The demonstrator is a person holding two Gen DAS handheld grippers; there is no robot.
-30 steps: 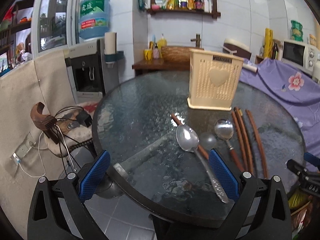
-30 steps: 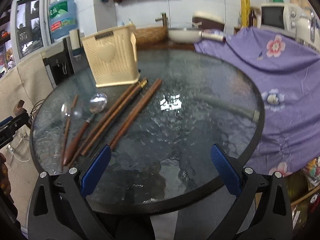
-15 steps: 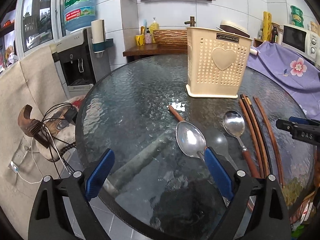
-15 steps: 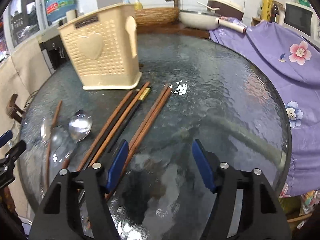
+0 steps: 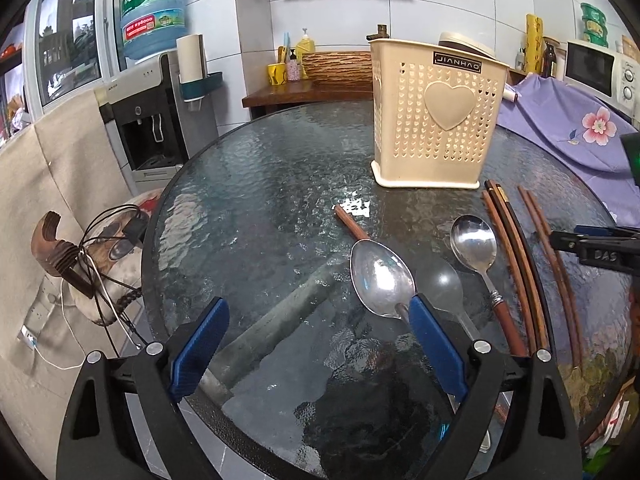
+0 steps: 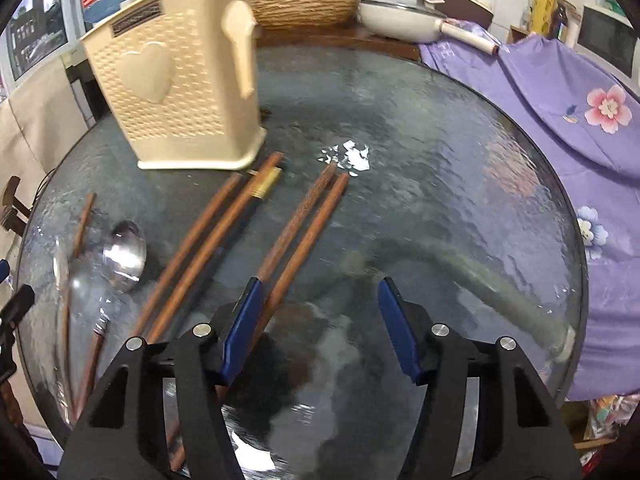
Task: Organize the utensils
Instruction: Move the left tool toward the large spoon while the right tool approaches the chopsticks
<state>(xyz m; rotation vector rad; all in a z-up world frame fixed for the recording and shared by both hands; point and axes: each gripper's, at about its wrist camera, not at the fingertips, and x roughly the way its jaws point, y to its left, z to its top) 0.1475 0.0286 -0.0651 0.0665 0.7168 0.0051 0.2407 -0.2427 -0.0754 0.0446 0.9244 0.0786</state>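
Note:
On the round glass table (image 5: pixel 260 200) stands a cream perforated utensil holder (image 5: pixel 436 120) (image 6: pixel 176 92). A steel spoon (image 5: pixel 380 280) lies in front of it, its handle running under the right pad of my left gripper (image 5: pixel 318 340), which is open over bare glass. Beside it lie a wooden-handled spoon (image 5: pixel 474 240) (image 6: pixel 124 256) and several brown chopsticks (image 5: pixel 512 260). My right gripper (image 6: pixel 322 328) hangs low over the glass with its jaws closing. One pair of chopsticks (image 6: pixel 304 224) runs under its left pad; the pads press on nothing.
A purple flowered cloth (image 6: pixel 560 120) covers furniture right of the table. A water dispenser (image 5: pixel 148 120) and a cable-wrapped wooden piece (image 5: pixel 60 256) stand off the left edge. Behind are a counter with a woven basket (image 6: pixel 308 8) and a pan (image 6: pixel 400 20).
Both grippers have come forward and lower over the table. The right one has narrowed its jaws and drawn in beside the right chopstick pair. The left one has closed in on the steel spoon.

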